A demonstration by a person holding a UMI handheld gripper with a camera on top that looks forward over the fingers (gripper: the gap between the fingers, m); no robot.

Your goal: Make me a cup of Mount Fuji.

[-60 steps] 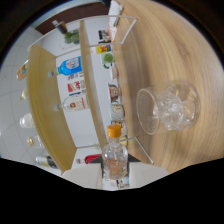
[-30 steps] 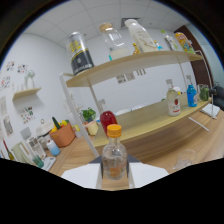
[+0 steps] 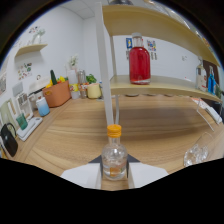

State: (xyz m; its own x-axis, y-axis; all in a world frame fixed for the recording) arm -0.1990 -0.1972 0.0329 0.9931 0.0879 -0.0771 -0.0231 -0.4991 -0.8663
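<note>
Gripper [image 3: 115, 172] clenched on the orange-capped bottle [image 3: 114, 157] — red jar [image 3: 139, 63] shelved beyond, glass [image 3: 200, 152] beside.

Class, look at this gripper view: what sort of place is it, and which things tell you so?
Probably a drinks-making counter or home bar: a wooden counter, a shelf holding a jar of red liquid, and a small orange-capped bottle held by the gripper.

The lower part of the small bottle [image 3: 114, 159] with the orange cap is hidden between the two pale fingers [image 3: 82, 176], so its base does not show. The fingers themselves are cut off by the dark lower border. At 4 o'clock from the bottle, a clear glass [image 3: 200, 152] is blurred and partly cut. The small items at 10 o'clock on the counter [image 3: 60, 135] are too small to name.
</note>
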